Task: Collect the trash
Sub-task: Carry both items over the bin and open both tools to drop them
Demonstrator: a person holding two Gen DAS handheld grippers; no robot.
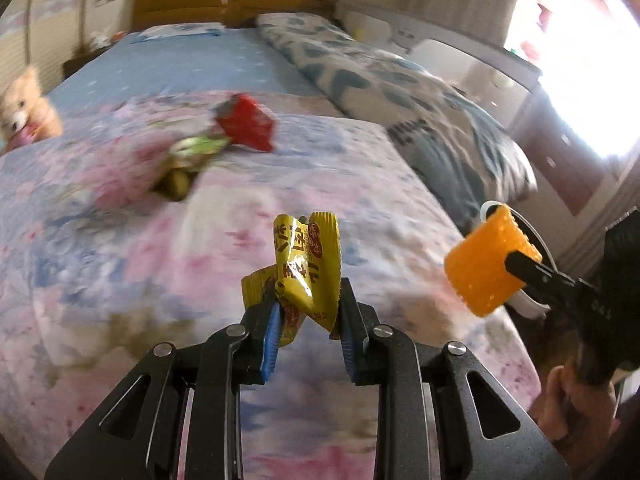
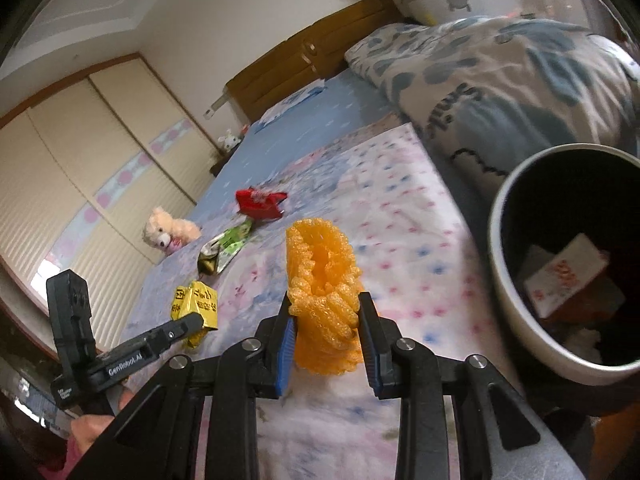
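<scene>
A teddy bear (image 2: 170,232) sits at the far left of the floral bedspread (image 2: 400,216). Near it lie a green wrapper (image 2: 224,250) and a red wrapper (image 2: 260,204). The left gripper (image 1: 308,304) is clamped on a yellow wrapper (image 1: 308,264) above the bed. The right gripper (image 2: 325,312) pinches an orange foam net (image 2: 322,280). Farthest right, a trash bin (image 2: 504,264) holds paper scraps.

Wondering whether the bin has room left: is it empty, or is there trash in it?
Not empty. The bin holds a white wrapper and other scraps near its bottom, with space above.
</scene>
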